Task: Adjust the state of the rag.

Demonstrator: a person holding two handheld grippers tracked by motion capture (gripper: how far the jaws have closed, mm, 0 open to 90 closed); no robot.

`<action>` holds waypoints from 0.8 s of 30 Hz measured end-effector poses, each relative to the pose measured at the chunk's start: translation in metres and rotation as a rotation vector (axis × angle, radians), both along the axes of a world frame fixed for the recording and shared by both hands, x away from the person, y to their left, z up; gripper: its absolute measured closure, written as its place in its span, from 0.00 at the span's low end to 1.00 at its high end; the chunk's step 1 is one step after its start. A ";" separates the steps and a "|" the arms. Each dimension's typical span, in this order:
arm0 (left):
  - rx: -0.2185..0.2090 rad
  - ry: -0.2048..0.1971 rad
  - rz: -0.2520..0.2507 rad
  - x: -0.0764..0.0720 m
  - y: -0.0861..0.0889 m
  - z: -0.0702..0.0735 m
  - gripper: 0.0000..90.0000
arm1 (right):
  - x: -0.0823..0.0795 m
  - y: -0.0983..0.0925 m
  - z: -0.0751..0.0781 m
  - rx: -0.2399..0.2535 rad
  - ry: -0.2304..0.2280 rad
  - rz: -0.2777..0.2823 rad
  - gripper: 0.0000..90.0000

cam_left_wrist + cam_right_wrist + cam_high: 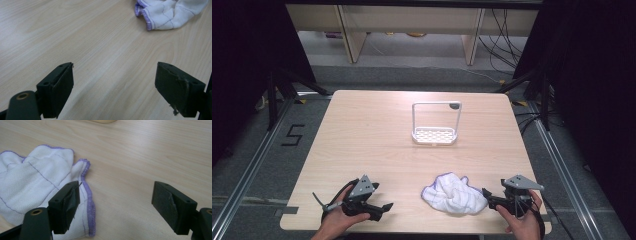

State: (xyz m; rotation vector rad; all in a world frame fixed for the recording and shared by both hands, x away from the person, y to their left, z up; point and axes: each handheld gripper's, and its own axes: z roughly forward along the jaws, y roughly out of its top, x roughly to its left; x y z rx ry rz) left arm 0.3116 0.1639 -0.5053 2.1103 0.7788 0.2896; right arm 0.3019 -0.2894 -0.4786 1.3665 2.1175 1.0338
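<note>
At the near edge of the table (362, 130), the person's left hand (337, 222) holds the left hand-held gripper (382, 207) low and nearly level, its tips pointing to the right along the table edge toward the cloth (454, 192); its jaws are spread wide with only bare wood between them. The right hand (524, 222) holds the right hand-held gripper (486, 196) pointing leftward, jaws likewise spread, one jaw over the cloth's hem and the other above bare wood, pinching nothing. The cloth is a crumpled white rag of soft, waffle-like weave, stitched in thin purple lines and bound with a purple hem; it lies bunched near the front edge of the table, between the two grippers and just beside the right one. The table is pale wood-grain laminate with rounded corners. Farther back, well apart from the cloth, stands a white rack (435, 122) with a perforated base and an upright rectangular frame. Around the table are grey floor, black stand legs and loose cables.
</note>
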 end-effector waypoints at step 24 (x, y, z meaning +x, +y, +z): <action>-0.007 0.019 -0.001 -0.005 -0.010 -0.001 0.17 | 0.013 0.038 0.024 0.003 0.007 0.174 0.40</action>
